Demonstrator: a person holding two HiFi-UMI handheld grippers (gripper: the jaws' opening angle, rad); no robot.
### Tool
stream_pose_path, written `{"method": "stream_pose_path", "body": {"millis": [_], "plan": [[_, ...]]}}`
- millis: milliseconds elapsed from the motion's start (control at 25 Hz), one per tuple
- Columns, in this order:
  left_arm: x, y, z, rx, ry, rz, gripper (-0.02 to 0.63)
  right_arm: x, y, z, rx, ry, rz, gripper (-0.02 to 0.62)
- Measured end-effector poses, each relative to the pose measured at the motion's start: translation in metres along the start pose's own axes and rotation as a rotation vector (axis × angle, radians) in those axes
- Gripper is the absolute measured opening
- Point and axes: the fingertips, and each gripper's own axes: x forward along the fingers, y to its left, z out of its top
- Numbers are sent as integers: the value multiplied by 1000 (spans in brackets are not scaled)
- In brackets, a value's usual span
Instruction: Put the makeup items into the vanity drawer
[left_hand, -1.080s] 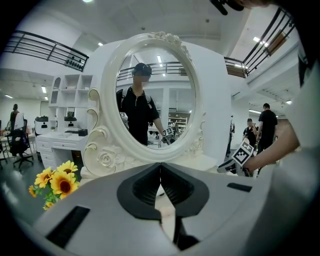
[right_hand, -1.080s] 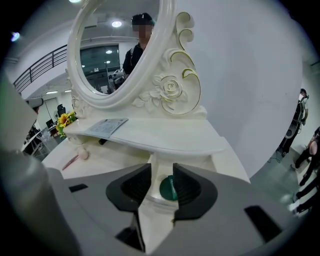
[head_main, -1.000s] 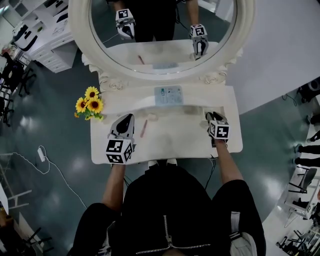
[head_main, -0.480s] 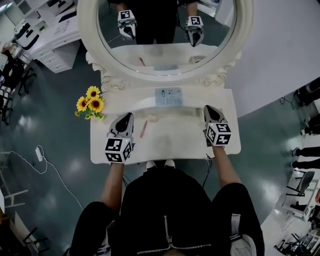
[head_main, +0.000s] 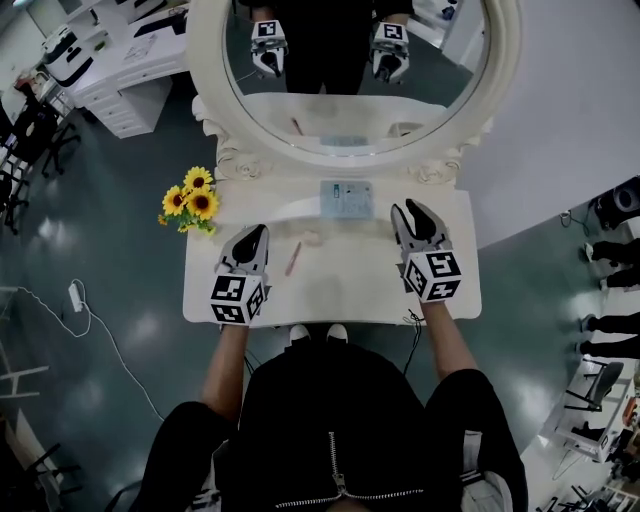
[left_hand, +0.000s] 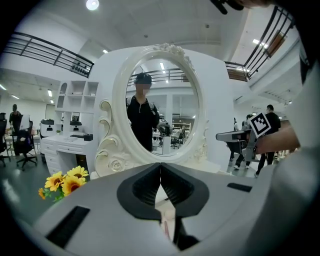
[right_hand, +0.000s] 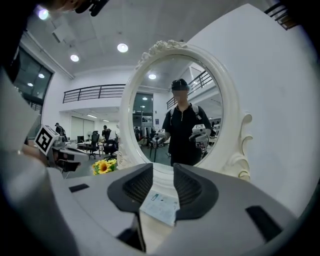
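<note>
On the white vanity top (head_main: 340, 290) lie a thin pink pencil (head_main: 293, 258), a small pale pink item (head_main: 311, 239) and a flat pale blue packet (head_main: 345, 198) near the mirror's foot. My left gripper (head_main: 254, 234) hovers at the table's left, just left of the pencil, its jaws shut (left_hand: 160, 167) on nothing. My right gripper (head_main: 411, 211) is raised over the right side, beside the packet (right_hand: 161, 207). Its jaws (right_hand: 163, 169) have just been opening and stand apart with nothing between them. No open drawer shows from above.
The big oval mirror (head_main: 355, 150) in its ornate white frame stands at the back of the vanity. Sunflowers (head_main: 192, 204) stick out at the table's left rear corner. A white wall (head_main: 570, 110) closes the right side. Dark floor surrounds the vanity, with white desks (head_main: 110, 70) far left.
My right gripper rose from the table's right front edge and moved toward the mirror, next to the packet; its jaws show further apart. The left gripper and the items stayed put.
</note>
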Motion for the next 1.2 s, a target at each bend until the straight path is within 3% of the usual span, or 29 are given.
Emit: {"method": "stream_pose_path", "body": {"millis": [160, 280, 600, 920, 1200], "plan": [[-8, 8, -1, -8, -6, 25, 21, 8, 22, 14, -56, -21, 47, 215], [-13, 14, -1, -13, -9, 46, 21, 14, 34, 21, -82, -35, 70, 249], [-28, 31, -5, -29, -8, 96, 21, 43, 70, 9, -88, -1, 153, 252], [-42, 48, -19, -60, 12, 149, 21, 70, 107, -41, -96, 112, 242, 252], [-57, 60, -37, -87, 43, 195, 21, 84, 141, -119, -126, 281, 329, 255]]}}
